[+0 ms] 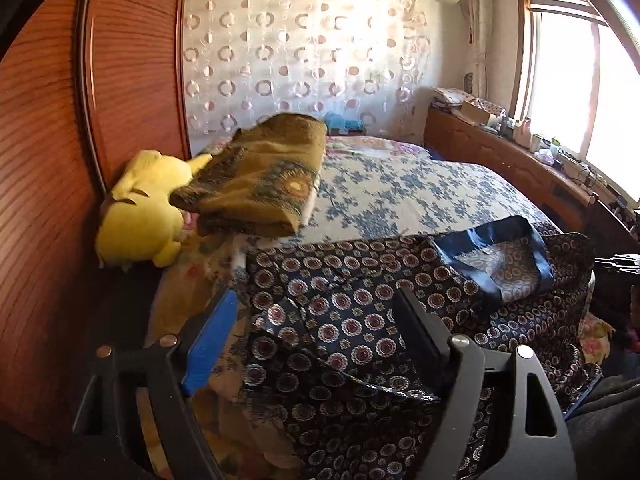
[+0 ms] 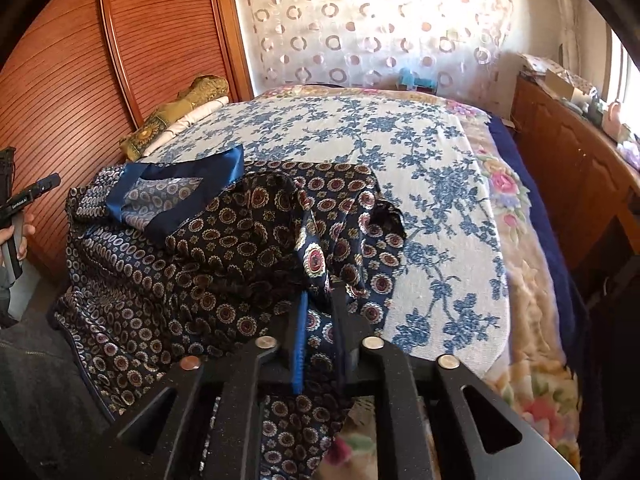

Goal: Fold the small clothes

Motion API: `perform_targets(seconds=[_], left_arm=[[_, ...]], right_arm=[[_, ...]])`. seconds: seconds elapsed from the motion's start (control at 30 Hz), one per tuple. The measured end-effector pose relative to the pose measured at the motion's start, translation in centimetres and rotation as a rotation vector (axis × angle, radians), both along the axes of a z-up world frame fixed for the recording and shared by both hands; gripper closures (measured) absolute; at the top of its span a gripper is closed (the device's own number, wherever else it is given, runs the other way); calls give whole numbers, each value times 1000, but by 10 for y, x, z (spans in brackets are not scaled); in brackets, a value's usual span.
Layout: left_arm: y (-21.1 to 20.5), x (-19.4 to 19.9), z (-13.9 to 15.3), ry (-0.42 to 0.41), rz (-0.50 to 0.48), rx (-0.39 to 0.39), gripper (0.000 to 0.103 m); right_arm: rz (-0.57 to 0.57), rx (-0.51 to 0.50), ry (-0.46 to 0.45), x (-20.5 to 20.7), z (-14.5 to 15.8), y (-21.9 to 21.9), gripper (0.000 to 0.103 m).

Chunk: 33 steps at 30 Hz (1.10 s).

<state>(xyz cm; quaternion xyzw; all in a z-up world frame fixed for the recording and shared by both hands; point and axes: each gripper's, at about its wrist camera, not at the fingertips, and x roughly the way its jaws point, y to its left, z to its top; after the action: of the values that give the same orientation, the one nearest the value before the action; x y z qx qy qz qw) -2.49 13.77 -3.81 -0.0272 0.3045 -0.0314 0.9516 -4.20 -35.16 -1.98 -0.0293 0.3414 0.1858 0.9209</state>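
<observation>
The dark patterned garment [image 2: 224, 248] lies rumpled across the near end of the bed [image 2: 400, 152], collar turned away, so its edges are within reach for folding. The right gripper [image 2: 320, 320] is clamped on a bunched fold near its right side, probably to carry it over. The left gripper [image 1: 316, 312] hovers with jaws spread, holding nothing, above the cloth.

A home bedroom: floral-covered bed [image 2: 400, 152], wooden wardrobe [image 1: 132, 60], yellow plush toy [image 1: 140, 208] (sunlit window [image 1: 576, 80] beside).
</observation>
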Motion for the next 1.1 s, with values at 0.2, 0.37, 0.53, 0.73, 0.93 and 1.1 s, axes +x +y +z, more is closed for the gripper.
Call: perform_targets(seconds=[0.2, 0.37, 0.53, 0.73, 0.93, 1.1], left_arm=[[6, 7, -7, 20, 34, -8, 23], [14, 11, -2, 4, 62, -2, 23], [23, 27, 1, 0, 76, 8, 23], [36, 58, -4, 26, 94, -3, 23], [38, 84, -22, 89, 79, -2, 23], [39, 94, -34, 137, 75, -1, 23]], right_arm=[[-27, -8, -27, -4, 10, -7, 62], [-47, -28, -55, 3, 21, -5, 57], [-57, -36, -71, 30, 24, 4, 51], [-79, -33, -53, 76, 17, 14, 49], [-89, -33, 15, 120, -3, 22, 49], [-77, -56, 44, 140, -15, 32, 49]])
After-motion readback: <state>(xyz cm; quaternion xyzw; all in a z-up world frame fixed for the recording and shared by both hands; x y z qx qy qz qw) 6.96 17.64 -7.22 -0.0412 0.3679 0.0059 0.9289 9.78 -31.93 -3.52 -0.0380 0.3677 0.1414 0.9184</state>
